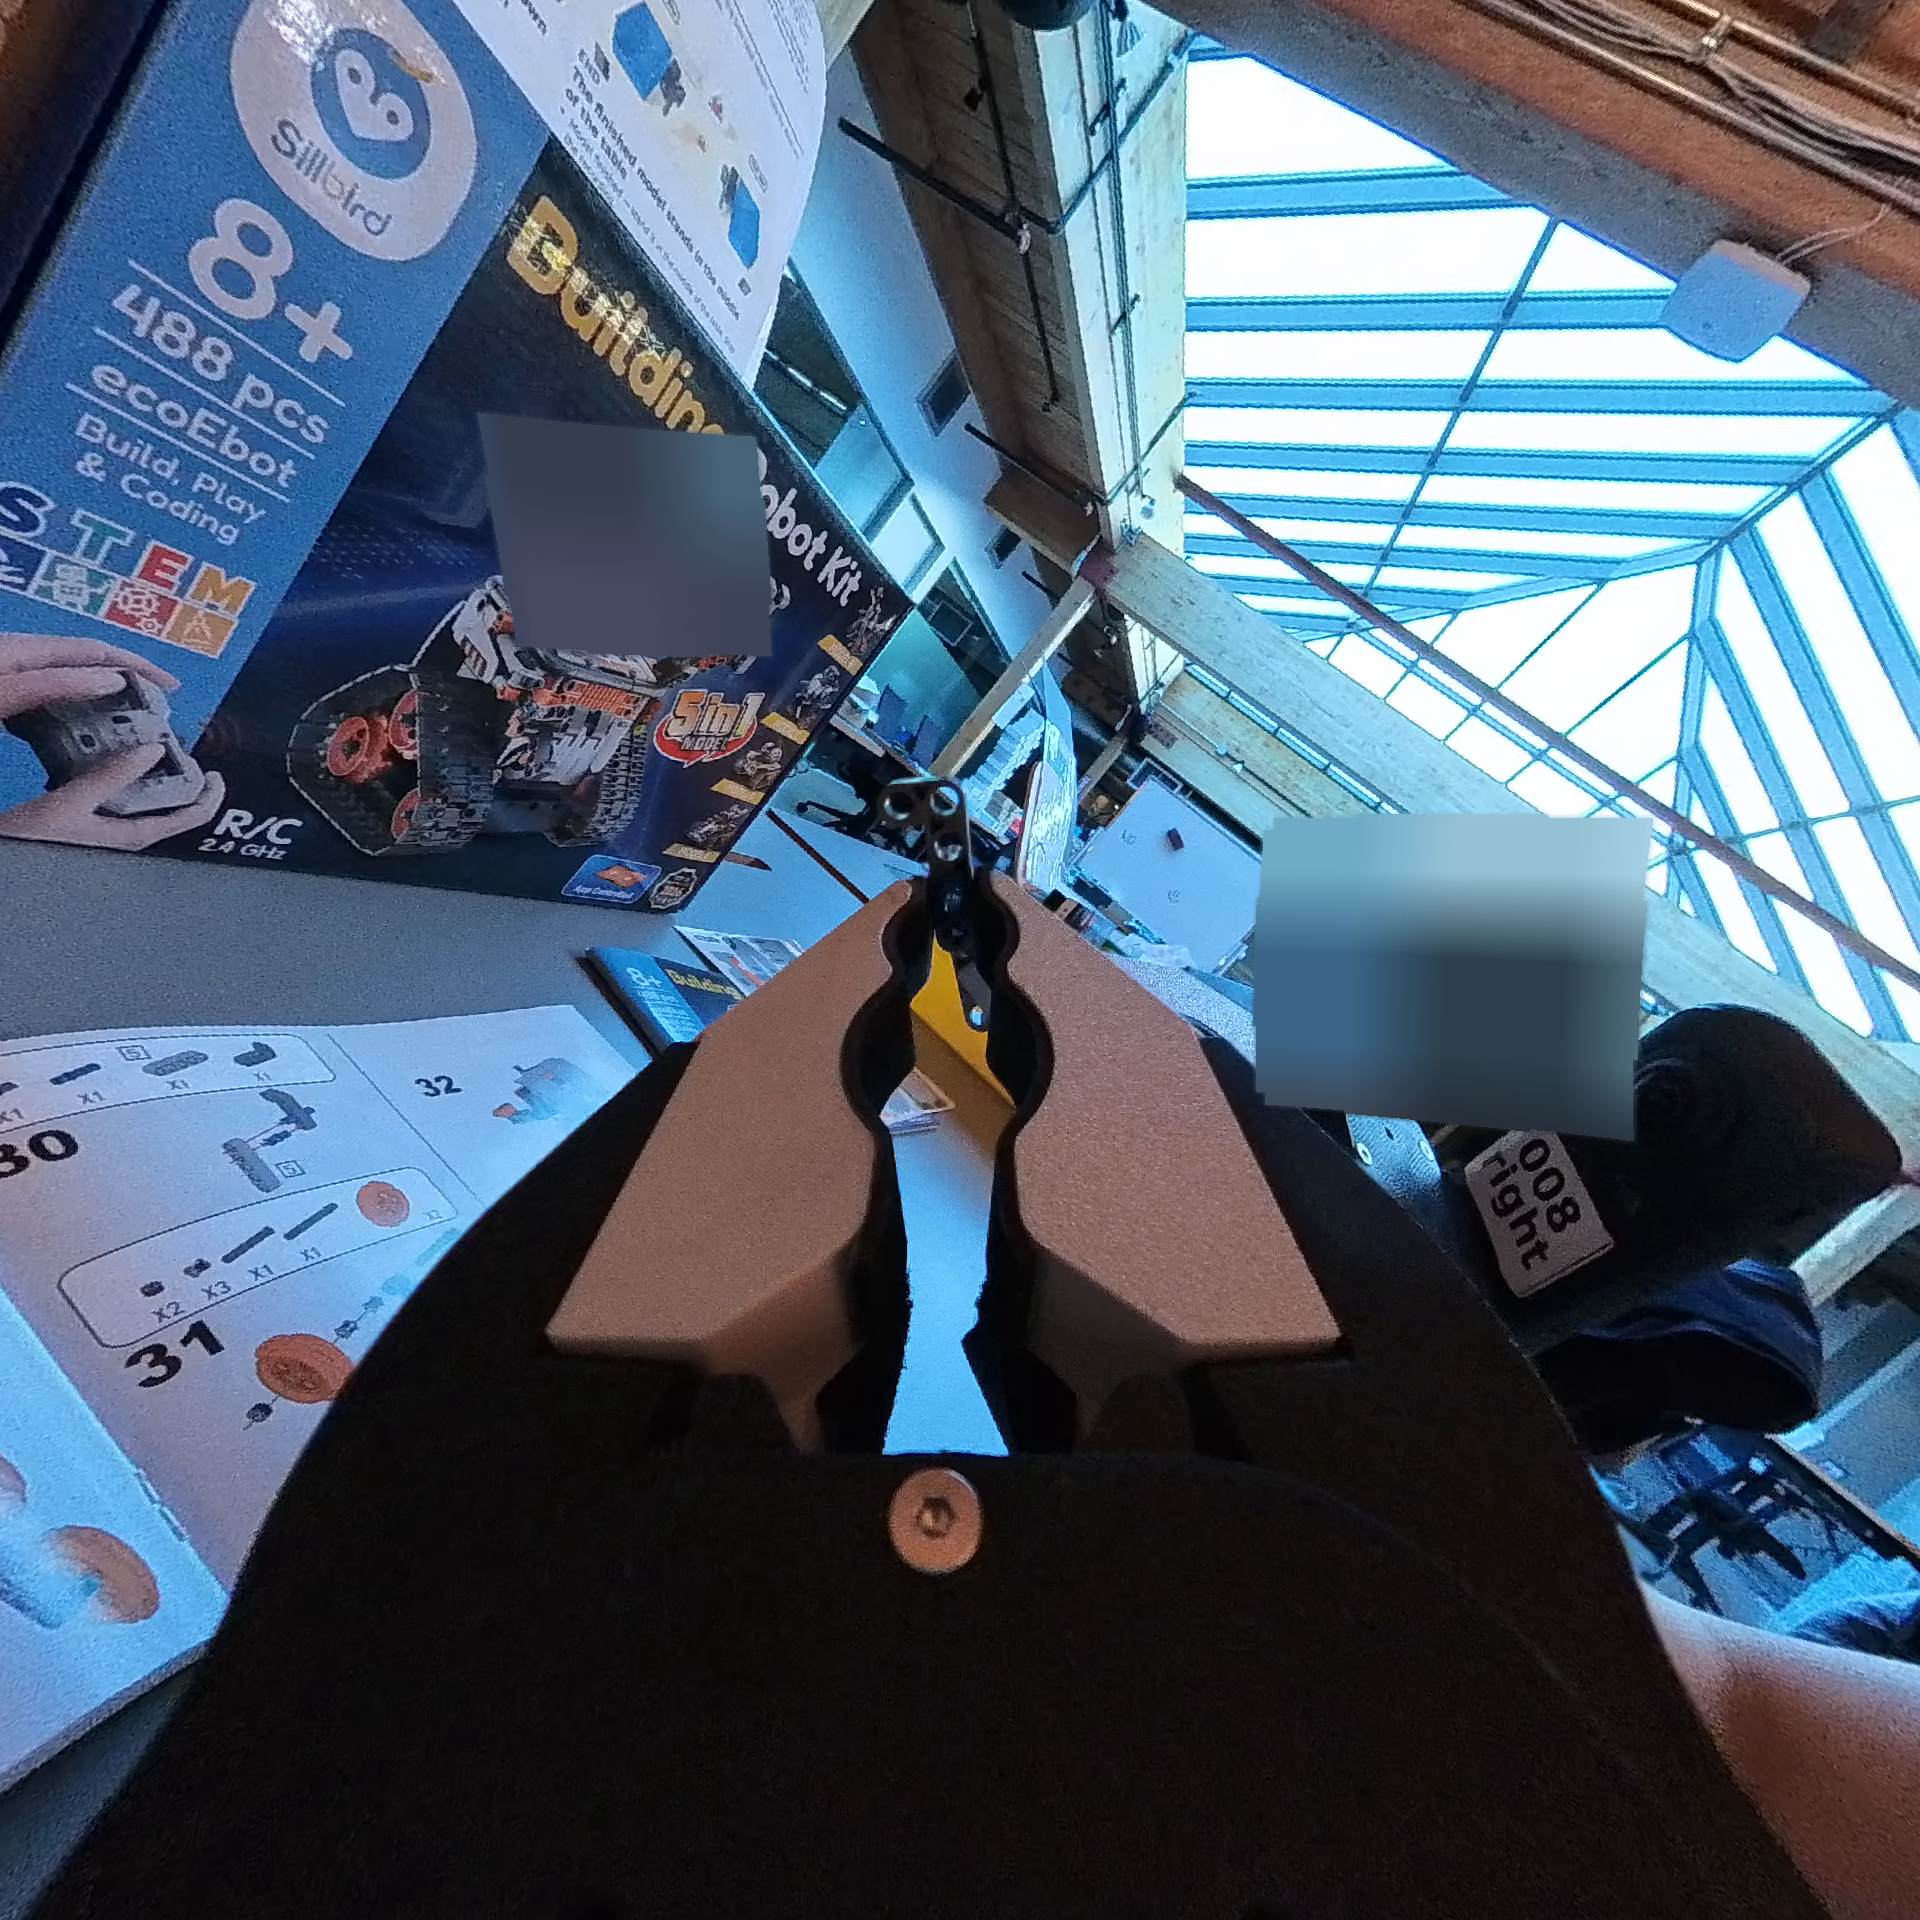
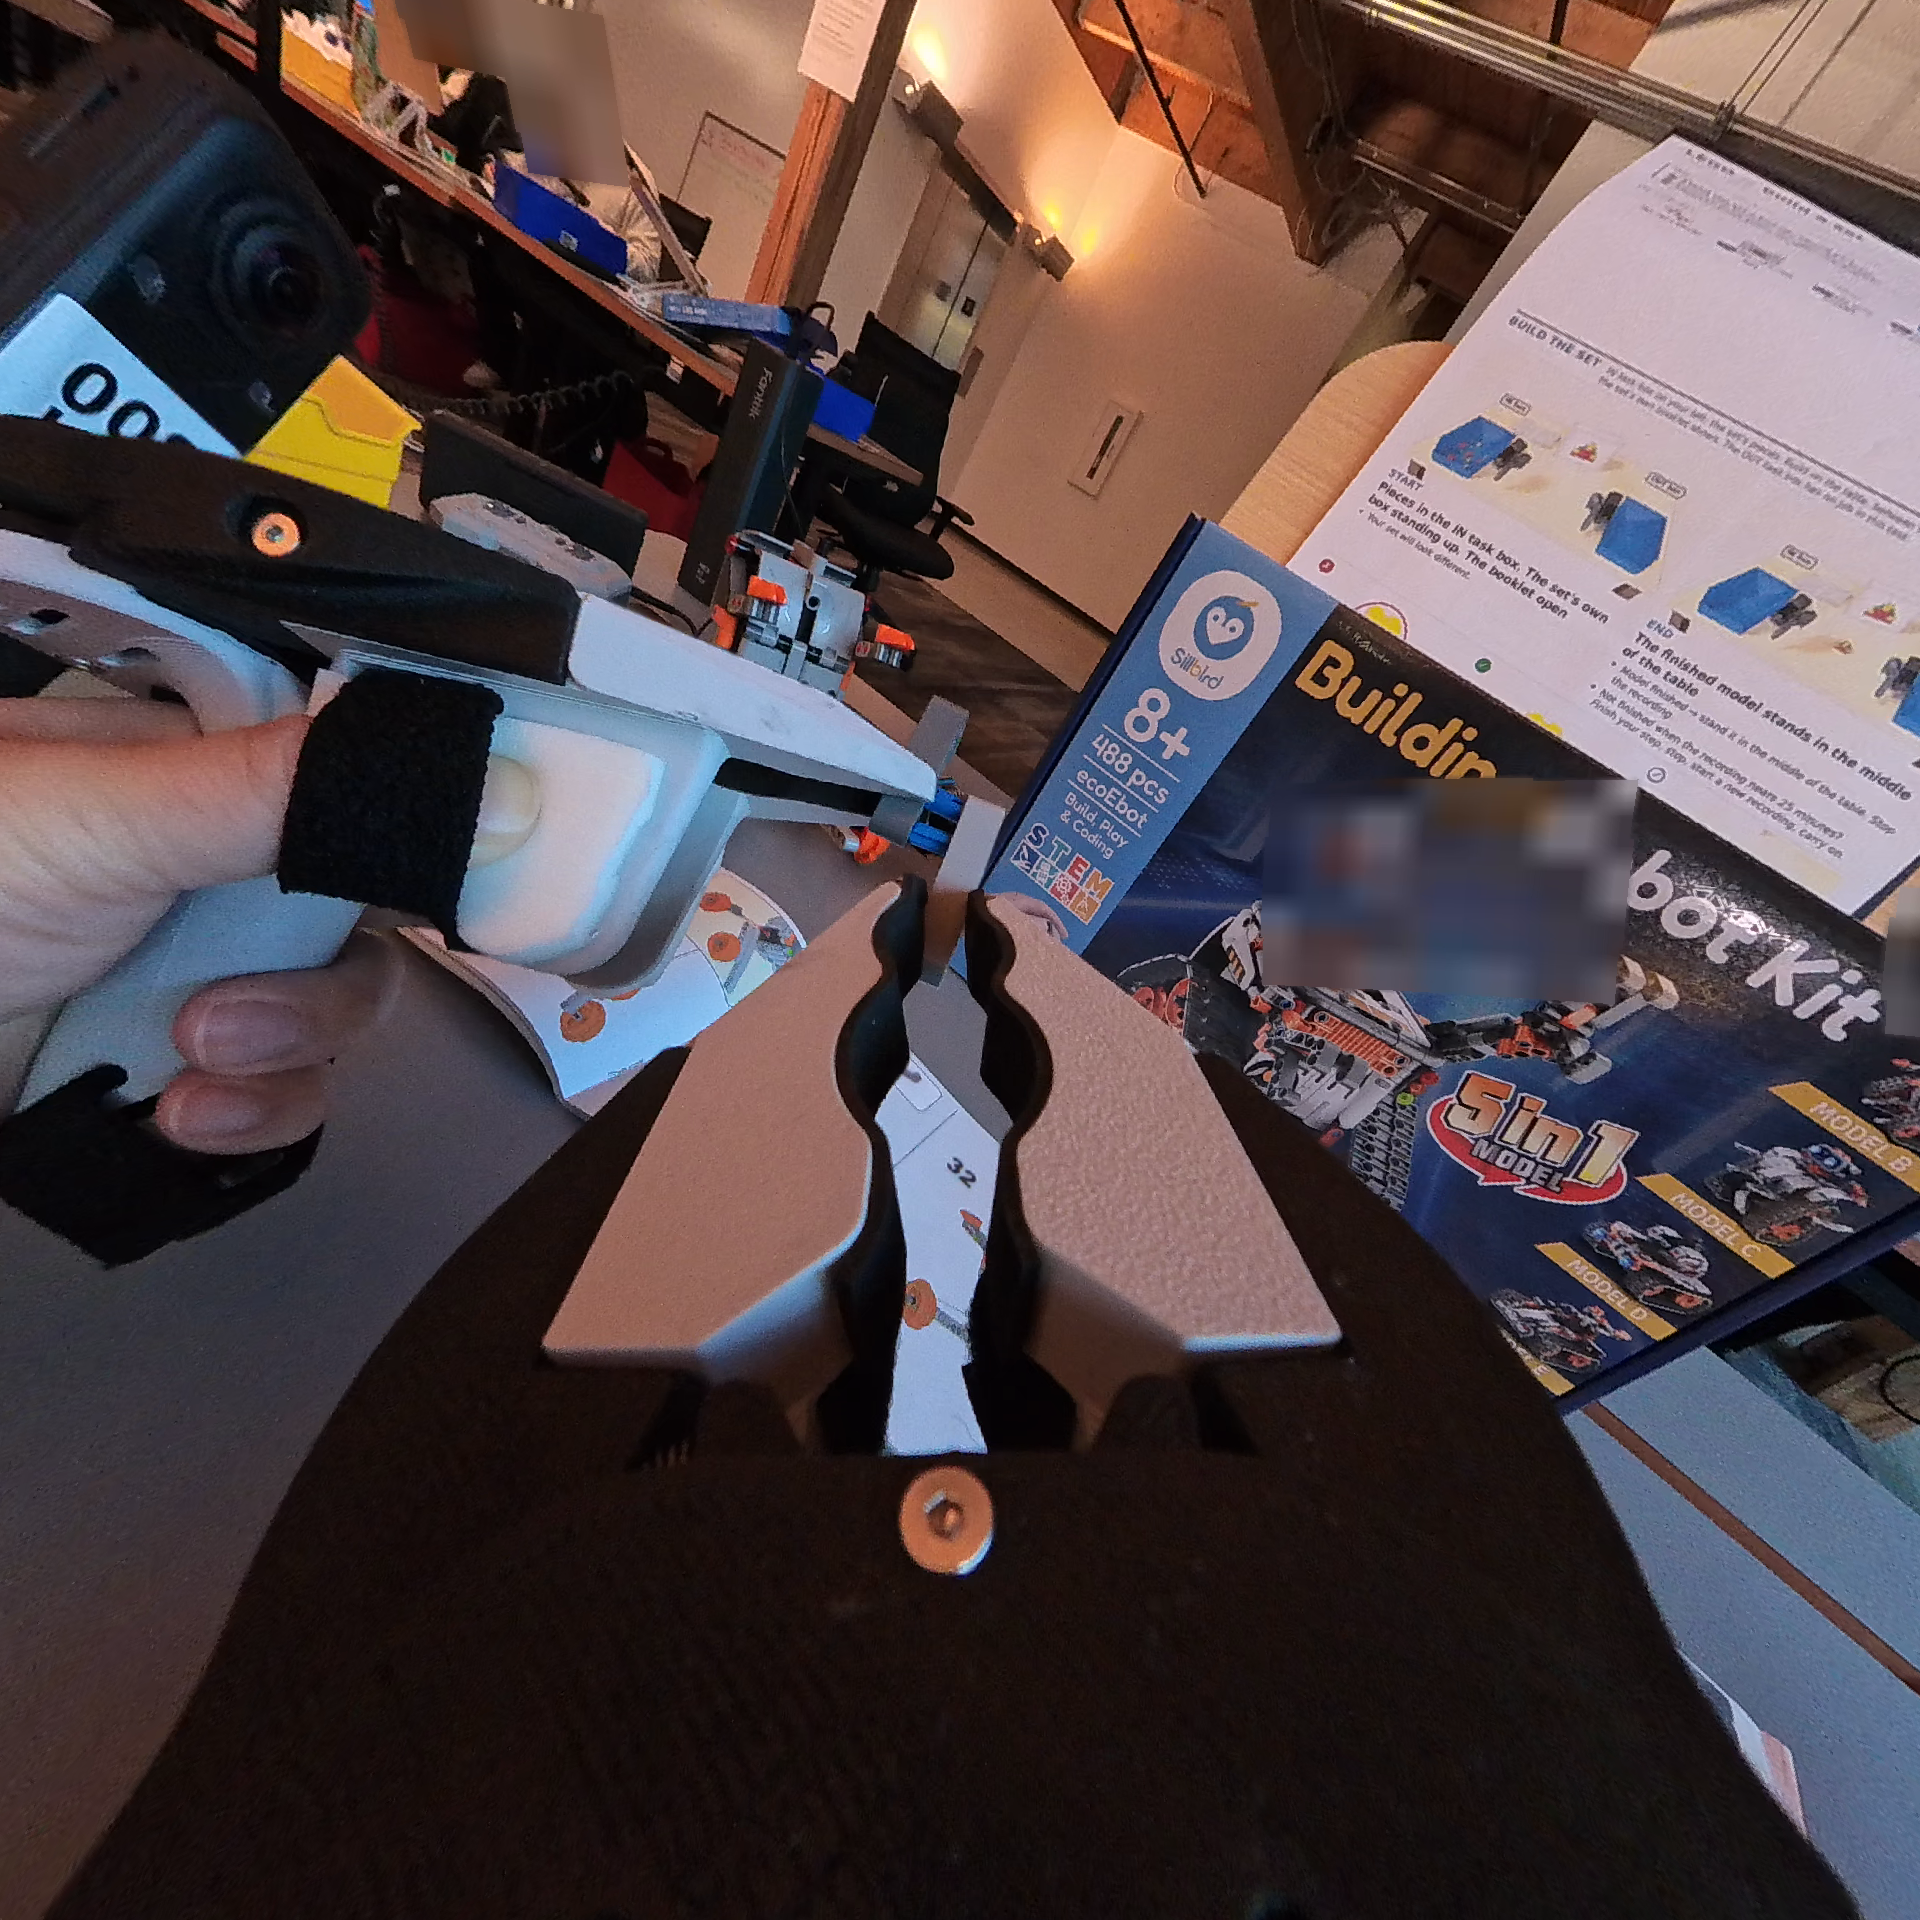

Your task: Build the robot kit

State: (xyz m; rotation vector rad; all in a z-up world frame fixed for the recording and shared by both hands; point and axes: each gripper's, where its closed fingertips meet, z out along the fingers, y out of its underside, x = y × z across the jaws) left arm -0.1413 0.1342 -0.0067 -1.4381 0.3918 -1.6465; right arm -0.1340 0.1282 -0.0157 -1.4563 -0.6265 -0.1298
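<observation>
Tan claw (image 1: 945,883), black body, silver screw

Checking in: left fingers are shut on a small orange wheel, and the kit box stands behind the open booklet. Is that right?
Not quite. The left gripper is shut on a small black part with holes, not an orange wheel; the left wrist view shows it. The kit box does stand behind the open booklet.
</observation>
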